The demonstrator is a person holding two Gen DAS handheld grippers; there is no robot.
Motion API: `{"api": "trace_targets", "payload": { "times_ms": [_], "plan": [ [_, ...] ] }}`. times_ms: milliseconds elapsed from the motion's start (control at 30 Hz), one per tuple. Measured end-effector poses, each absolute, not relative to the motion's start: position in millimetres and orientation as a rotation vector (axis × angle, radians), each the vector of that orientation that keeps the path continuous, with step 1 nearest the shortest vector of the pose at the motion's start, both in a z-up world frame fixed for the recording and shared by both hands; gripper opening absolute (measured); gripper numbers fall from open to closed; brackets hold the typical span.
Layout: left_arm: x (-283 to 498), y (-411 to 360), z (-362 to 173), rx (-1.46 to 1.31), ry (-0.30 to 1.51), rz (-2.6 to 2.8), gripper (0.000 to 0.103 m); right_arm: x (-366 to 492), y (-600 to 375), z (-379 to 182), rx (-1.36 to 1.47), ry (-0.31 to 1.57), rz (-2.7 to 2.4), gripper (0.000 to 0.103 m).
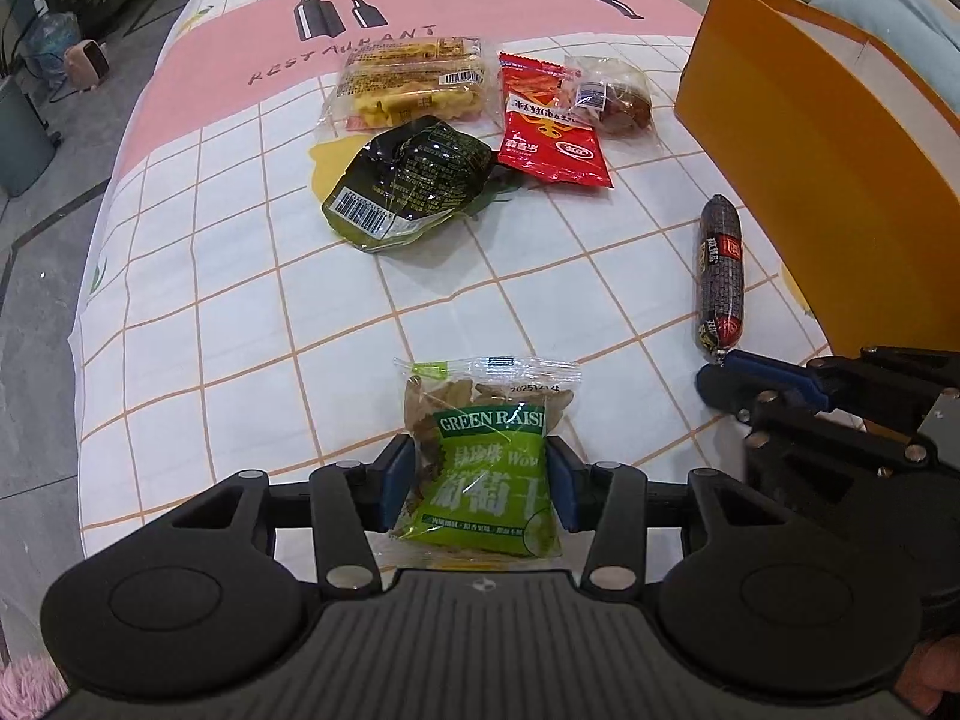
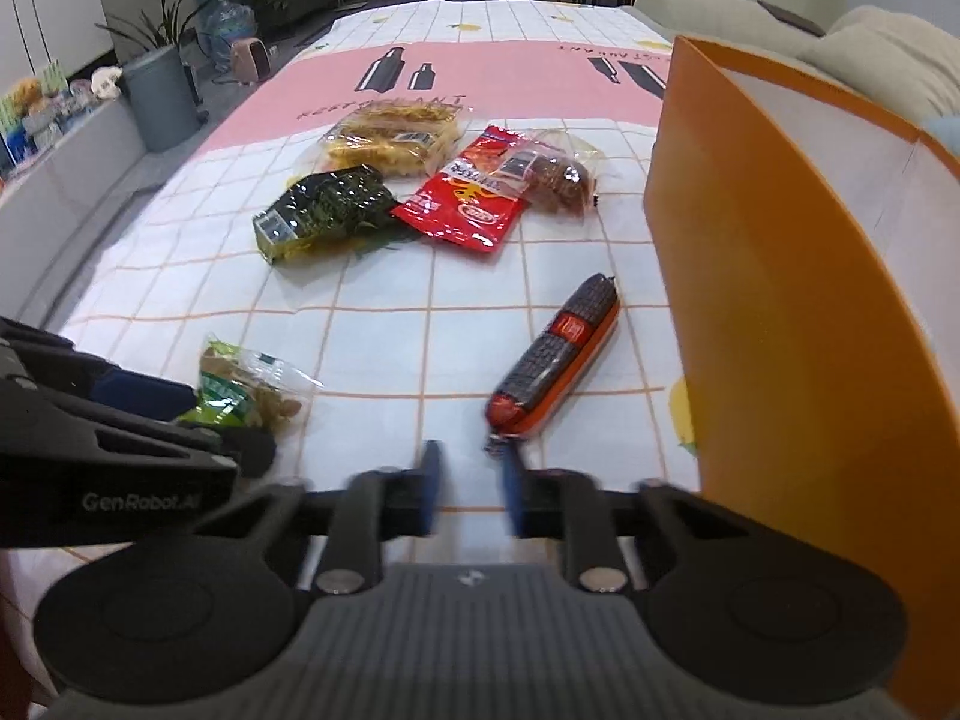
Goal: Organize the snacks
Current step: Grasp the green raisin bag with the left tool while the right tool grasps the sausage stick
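My left gripper [image 1: 480, 483] is shut on a green raisin packet [image 1: 486, 462], its blue pads pressed on both sides of the packet; the packet also shows in the right wrist view [image 2: 240, 390]. My right gripper [image 2: 471, 489] is open and empty, just short of the near end of a dark sausage stick [image 2: 555, 357], which lies beside the orange box [image 2: 780, 300]. The sausage [image 1: 719, 276] and box [image 1: 828, 138] also show in the left wrist view, with my right gripper [image 1: 729, 381] at the sausage's end.
Further back lie a dark green packet [image 1: 402, 186], a red packet [image 1: 549, 126], a yellow pastry pack [image 1: 414, 84] and a clear-wrapped brown cake [image 1: 618, 96] on the checked tablecloth [image 1: 240, 300]. The table's left edge drops to a grey floor.
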State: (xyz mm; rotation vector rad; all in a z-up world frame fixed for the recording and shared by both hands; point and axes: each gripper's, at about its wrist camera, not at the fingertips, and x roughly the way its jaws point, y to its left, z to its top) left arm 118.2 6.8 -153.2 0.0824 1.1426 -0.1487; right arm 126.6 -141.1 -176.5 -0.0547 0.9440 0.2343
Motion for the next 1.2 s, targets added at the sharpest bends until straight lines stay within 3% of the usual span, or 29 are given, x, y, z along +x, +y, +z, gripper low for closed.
{"api": "trace_targets", "payload": {
  "times_ms": [67, 367, 400, 500, 533, 967, 1200],
  "plan": [
    [117, 7, -153, 0.081, 1.144, -0.147, 0.052, 128, -146, -176, -0.022, 0.954, 0.233, 0.0],
    [105, 8, -150, 0.068, 1.141, -0.129, 0.049, 116, -158, -168, 0.068, 0.951, 0.217, 0.003],
    [105, 8, -150, 0.062, 1.14, -0.126, 0.049, 113, -158, -166, 0.069, 0.933, 0.2, 0.008],
    [104, 9, -150, 0.05, 1.136, -0.118, 0.049, 108, -160, -160, 0.097, 0.872, 0.164, 0.037],
    [104, 9, -150, 0.05, 1.134, -0.116, 0.049, 109, -162, -159, 0.117, 0.857, 0.149, 0.042],
    [106, 13, -150, 0.027, 1.135, -0.121, 0.049, 150, -163, -181, 0.228, 0.86, 0.063, 0.041],
    [109, 15, -149, 0.015, 1.129, -0.121, 0.049, 152, -153, -185, 0.124, 0.852, 0.084, 0.031]
  ]
}}
